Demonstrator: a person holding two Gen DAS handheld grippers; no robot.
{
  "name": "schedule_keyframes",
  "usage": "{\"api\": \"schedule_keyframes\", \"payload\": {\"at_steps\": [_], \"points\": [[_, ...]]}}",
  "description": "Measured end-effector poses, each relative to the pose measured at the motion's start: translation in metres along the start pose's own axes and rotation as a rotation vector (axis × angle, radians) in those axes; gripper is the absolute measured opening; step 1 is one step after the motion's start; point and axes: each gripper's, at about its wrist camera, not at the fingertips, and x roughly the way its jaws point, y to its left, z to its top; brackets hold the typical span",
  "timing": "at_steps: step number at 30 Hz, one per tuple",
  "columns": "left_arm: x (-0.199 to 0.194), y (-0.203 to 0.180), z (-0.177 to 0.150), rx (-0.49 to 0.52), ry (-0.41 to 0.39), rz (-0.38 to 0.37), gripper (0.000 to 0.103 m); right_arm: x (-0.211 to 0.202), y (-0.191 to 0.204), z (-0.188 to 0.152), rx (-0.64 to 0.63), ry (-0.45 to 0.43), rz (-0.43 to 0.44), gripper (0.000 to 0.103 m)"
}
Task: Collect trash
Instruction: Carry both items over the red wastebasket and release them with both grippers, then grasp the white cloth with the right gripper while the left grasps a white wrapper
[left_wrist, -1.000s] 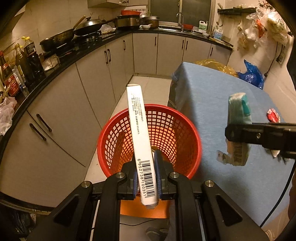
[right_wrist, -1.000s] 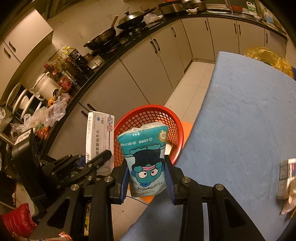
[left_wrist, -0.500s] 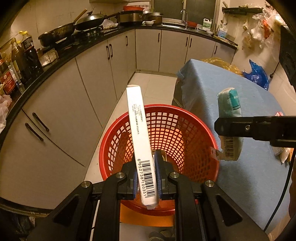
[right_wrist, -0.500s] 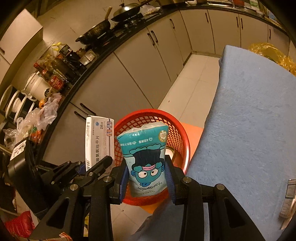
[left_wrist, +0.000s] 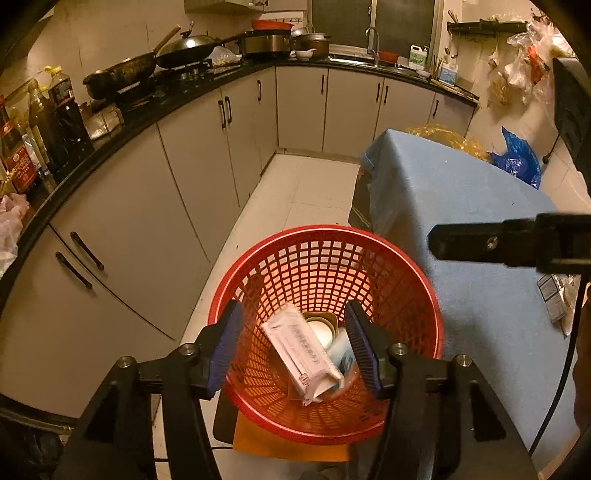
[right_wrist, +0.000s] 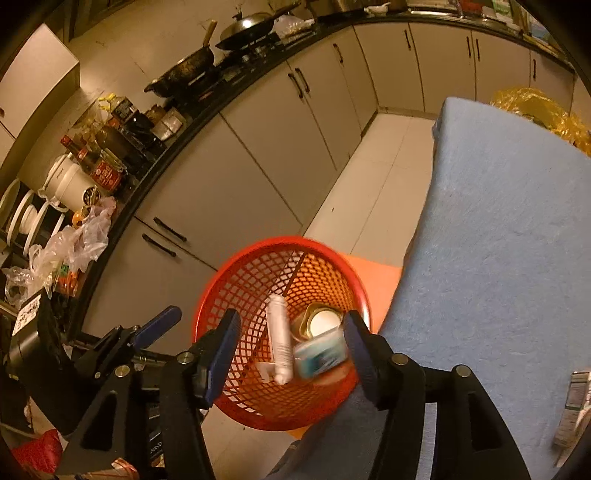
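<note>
No text is legible. The white box (left_wrist: 301, 350) in the red basket (left_wrist: 325, 236) carries a blurred line of print and a small barcode. The teal pouch (right_wrist: 321, 356) beside it is motion-blurred. Red labels on the sauce bottles (right_wrist: 107, 171) on the counter (right_wrist: 177, 147) bear unreadable characters.

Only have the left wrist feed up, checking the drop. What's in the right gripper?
Observer: Nothing. The right gripper hangs over the red basket, jaws opening and empty; the teal snack bag lies blurred inside the basket, beside the white box.
Operator: Anything on the counter nearer than the bottles? Cut off here.
Observer: A white rice cooker and crumpled clear plastic bags.
Operator: More trash left on the table?
Observer: One packet lies at the blue tablecloth's near right edge.
</note>
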Motion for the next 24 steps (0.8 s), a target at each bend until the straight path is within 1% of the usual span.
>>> {"api": "schedule_keyframes", "payload": {"at_steps": [2,6,11,17,20,24], "points": [[-0.006,0.001,0.0,-0.005,-0.013,0.017,0.056,-0.01,-0.001,-0.002,-0.006,-0.022,-0.014,0.062],[-0.018,-0.001,-0.004,-0.033,-0.028,0.037,0.06,-0.031,-0.008,-0.012,0.009,-0.061,-0.024,0.064],[-0.03,-0.011,-0.011,-0.037,-0.032,0.048,0.064,-0.055,-0.017,-0.036,0.024,-0.085,-0.042,0.067],[-0.043,-0.033,-0.02,-0.025,-0.026,0.031,0.066,-0.075,-0.029,-0.076,0.034,-0.078,-0.072,0.069],[-0.047,-0.046,-0.027,-0.007,-0.021,0.02,0.067,-0.088,-0.04,-0.094,0.044,-0.085,-0.083,0.069],[-0.051,-0.067,-0.038,0.016,0.002,-0.014,0.067,-0.104,-0.06,-0.119,0.076,-0.084,-0.098,0.069]]}}
